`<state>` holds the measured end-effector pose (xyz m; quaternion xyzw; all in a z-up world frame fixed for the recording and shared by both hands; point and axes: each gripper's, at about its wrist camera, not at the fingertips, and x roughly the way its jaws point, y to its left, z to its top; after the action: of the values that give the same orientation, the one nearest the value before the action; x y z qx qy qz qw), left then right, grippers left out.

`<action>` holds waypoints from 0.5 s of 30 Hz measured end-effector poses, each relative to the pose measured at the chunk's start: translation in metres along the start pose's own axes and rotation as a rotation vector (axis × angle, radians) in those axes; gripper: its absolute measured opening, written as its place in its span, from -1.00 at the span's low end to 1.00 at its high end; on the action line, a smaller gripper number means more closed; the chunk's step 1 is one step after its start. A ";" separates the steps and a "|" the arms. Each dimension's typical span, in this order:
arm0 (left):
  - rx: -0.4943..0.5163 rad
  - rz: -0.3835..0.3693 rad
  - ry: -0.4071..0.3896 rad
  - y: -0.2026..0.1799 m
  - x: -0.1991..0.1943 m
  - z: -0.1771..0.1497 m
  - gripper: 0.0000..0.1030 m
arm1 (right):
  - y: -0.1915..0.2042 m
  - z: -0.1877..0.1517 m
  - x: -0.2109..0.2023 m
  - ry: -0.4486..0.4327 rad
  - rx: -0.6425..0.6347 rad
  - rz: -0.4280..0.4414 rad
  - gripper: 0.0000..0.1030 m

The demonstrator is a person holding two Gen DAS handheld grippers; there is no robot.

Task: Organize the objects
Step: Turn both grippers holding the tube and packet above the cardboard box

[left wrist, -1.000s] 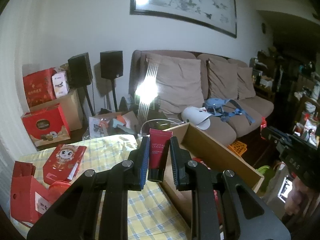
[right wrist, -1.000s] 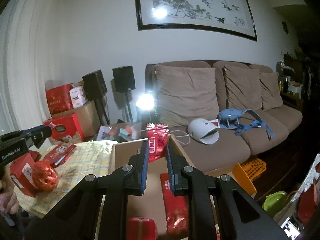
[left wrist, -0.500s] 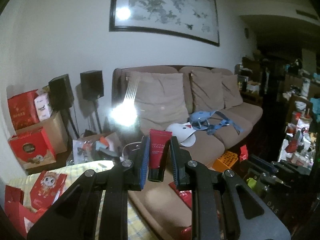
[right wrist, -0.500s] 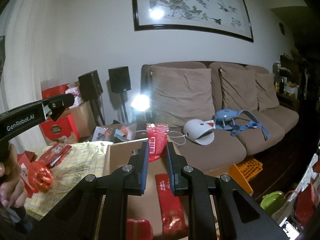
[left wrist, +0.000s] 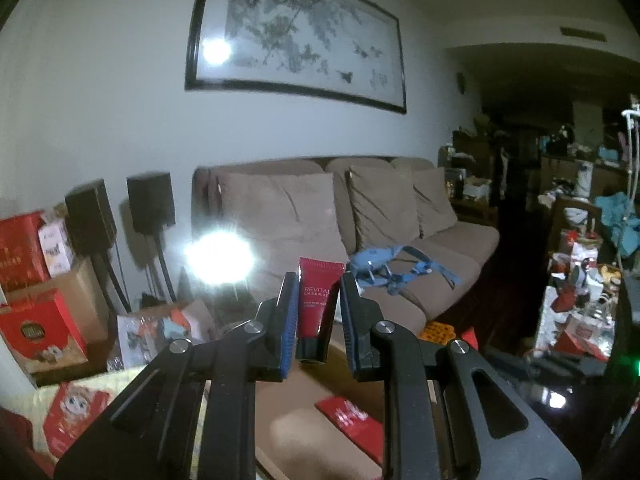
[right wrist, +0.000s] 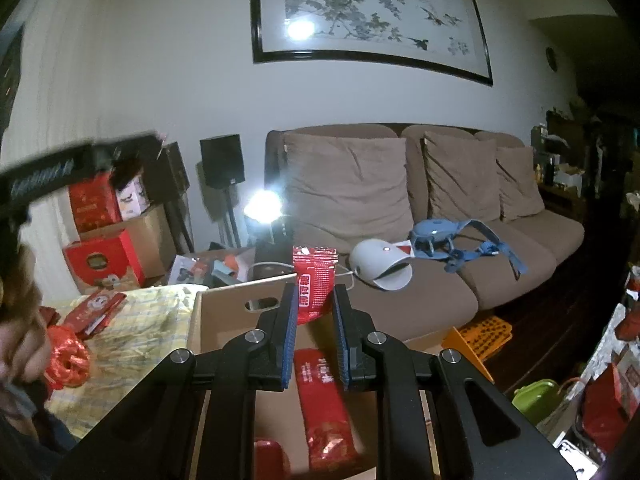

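blurred: left hand-held gripper, person's hand | cut off: red packet, cardboard box

Red tube: "REVITAL" (lines beneath too small); red sachet: Chinese characters, unreadable.

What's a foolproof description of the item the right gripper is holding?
Start at the open cardboard box on the table in front of the brown sofa. Above it, the right gripper pinches a small red foil sachet, upright. Unlike the longer red packet lying flat in the box, it has a crimped top edge and is held in the air.
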<state>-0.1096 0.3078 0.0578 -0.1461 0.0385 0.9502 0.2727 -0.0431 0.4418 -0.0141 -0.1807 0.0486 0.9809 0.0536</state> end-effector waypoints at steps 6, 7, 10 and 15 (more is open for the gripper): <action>0.027 -0.032 -0.005 -0.008 -0.003 -0.006 -0.63 | 0.000 -0.002 0.005 0.009 0.006 -0.021 -0.69; 0.030 -0.023 -0.006 -0.007 -0.003 -0.007 -0.63 | 0.001 -0.001 0.004 0.012 0.002 -0.032 -0.69; 0.020 -0.035 -0.001 -0.009 -0.004 -0.007 -0.63 | 0.005 0.006 -0.008 -0.021 -0.011 -0.036 -0.68; 0.019 -0.038 0.012 -0.010 -0.001 -0.010 -0.63 | 0.001 0.011 -0.018 -0.049 -0.002 -0.029 -0.68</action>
<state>-0.1009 0.3143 0.0484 -0.1502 0.0462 0.9435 0.2917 -0.0302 0.4407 0.0026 -0.1572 0.0434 0.9842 0.0689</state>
